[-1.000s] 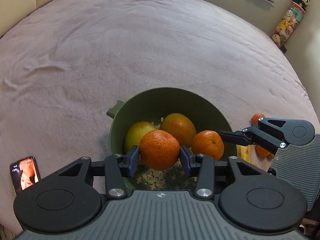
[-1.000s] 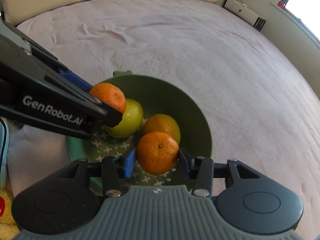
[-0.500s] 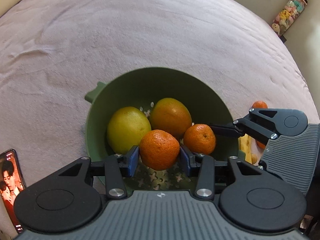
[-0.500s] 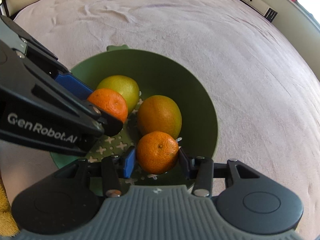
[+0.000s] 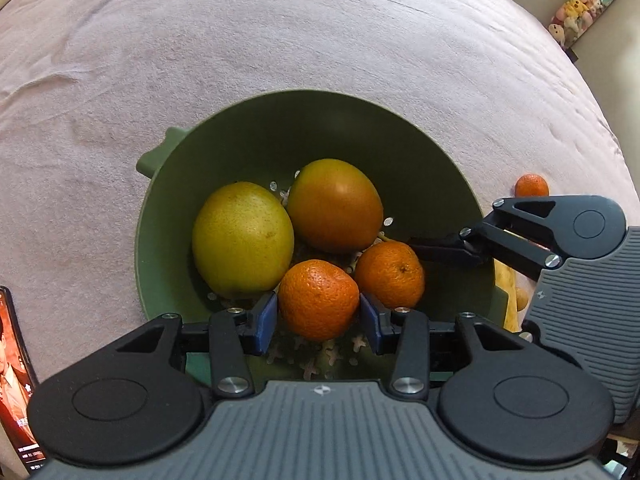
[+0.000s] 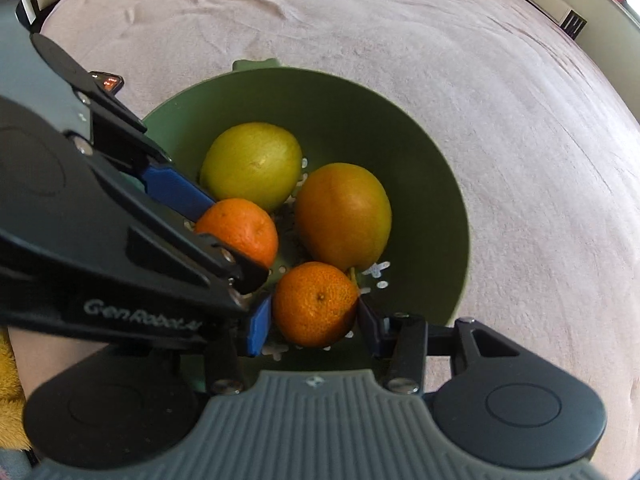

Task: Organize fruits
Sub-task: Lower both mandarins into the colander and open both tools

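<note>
A: Your left gripper (image 5: 319, 317) has its blue pads pinching a mandarin (image 5: 318, 299), low inside the green bowl (image 5: 256, 128) near its 6 o'clock side.

B: And the rest of the bowl?

A: A yellow-green fruit (image 5: 243, 240) sits at 9 o'clock, and a big orange one (image 5: 335, 205) at 12, the two touching.

B: The other hand?

A: Your right gripper (image 6: 315, 321) is clamped on a second mandarin (image 6: 315, 304) at about 4 o'clock in the bowl. A loose mandarin (image 5: 531, 185) lies on the pink cover (image 5: 280, 32) at 3 o'clock, outside.
</note>
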Demonstrator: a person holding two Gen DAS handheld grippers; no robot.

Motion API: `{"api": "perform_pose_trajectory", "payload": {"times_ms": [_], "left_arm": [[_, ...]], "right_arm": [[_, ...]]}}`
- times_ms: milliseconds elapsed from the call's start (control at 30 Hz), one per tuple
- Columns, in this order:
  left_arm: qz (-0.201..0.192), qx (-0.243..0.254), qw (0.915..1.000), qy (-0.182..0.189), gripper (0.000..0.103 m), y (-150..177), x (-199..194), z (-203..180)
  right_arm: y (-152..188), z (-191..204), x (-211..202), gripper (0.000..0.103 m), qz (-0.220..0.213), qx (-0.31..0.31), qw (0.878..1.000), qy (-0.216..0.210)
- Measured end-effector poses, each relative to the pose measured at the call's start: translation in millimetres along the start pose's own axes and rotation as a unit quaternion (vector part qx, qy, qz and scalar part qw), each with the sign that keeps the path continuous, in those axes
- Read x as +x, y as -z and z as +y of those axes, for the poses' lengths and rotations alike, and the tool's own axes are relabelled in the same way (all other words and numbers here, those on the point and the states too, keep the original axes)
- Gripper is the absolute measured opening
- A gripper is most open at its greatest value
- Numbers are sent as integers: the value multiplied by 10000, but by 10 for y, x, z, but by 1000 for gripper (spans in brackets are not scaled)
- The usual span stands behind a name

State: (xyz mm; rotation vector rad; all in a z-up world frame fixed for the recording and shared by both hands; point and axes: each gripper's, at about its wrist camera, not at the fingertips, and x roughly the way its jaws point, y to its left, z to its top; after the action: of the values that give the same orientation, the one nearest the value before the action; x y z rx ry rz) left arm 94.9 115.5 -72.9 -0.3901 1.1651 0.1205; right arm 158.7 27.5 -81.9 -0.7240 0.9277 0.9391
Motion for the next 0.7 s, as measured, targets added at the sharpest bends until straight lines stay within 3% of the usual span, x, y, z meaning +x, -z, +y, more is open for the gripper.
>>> {"api": "perform_pose_trajectory", "payload": {"times_ms": [567, 700], "left_arm": [[41, -101, 9999, 18, 51, 9, 38, 17], [17, -187, 9998, 30, 56, -2, 16, 37]], "right_arm": [[0, 73, 24, 44, 119, -132, 9997, 169], [-26, 112, -8, 47, 127, -168, 9995, 255]]}}
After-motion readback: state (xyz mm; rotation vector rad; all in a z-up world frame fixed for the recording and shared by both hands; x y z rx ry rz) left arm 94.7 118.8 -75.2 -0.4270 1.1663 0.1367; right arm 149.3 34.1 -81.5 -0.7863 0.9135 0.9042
